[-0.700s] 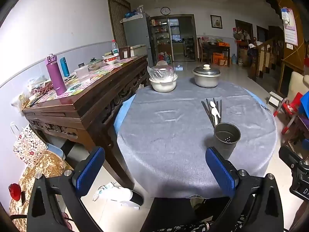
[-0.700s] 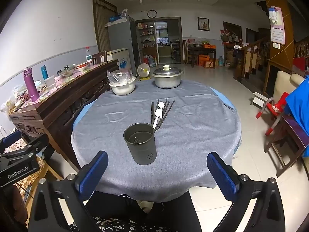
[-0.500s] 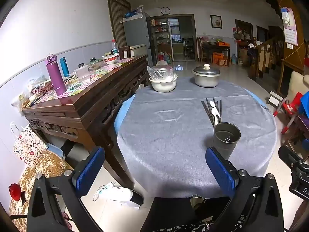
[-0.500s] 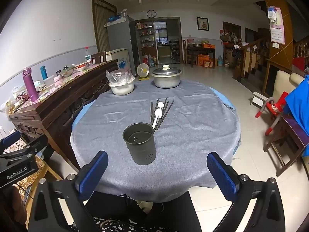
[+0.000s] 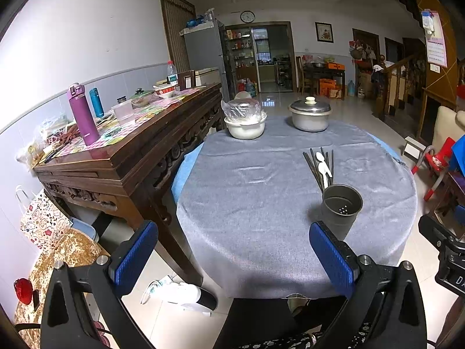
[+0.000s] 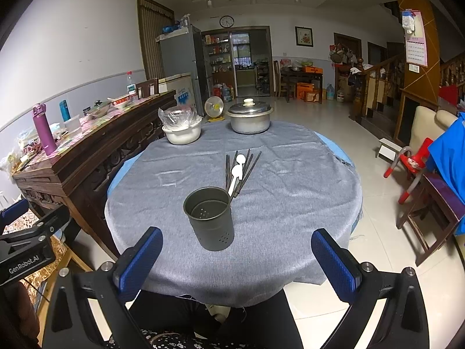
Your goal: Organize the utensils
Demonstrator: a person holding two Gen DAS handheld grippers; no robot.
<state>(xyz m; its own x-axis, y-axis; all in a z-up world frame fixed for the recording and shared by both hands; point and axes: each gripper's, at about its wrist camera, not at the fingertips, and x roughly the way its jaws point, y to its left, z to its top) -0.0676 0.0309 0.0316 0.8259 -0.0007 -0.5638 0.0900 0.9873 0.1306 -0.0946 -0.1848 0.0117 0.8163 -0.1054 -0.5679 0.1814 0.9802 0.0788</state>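
Observation:
A dark metal utensil holder (image 6: 209, 218) stands empty and upright near the front of the round table with a grey cloth (image 6: 290, 197); it also shows in the left wrist view (image 5: 341, 210). Behind it lie several dark chopsticks (image 6: 249, 166) and two white spoons (image 6: 236, 174), also in the left wrist view (image 5: 323, 166). My right gripper (image 6: 237, 257) is open and empty, just in front of the holder at the table's near edge. My left gripper (image 5: 232, 250) is open and empty, left of the holder.
A white bowl with a plastic bag (image 6: 182, 129) and a lidded metal pot (image 6: 250, 119) stand at the table's far side. A cluttered wooden sideboard (image 5: 122, 145) stands to the left. Chairs (image 6: 418, 168) stand to the right.
Both grippers have barely moved; the view has shifted very slightly. Nothing was picked up or released.

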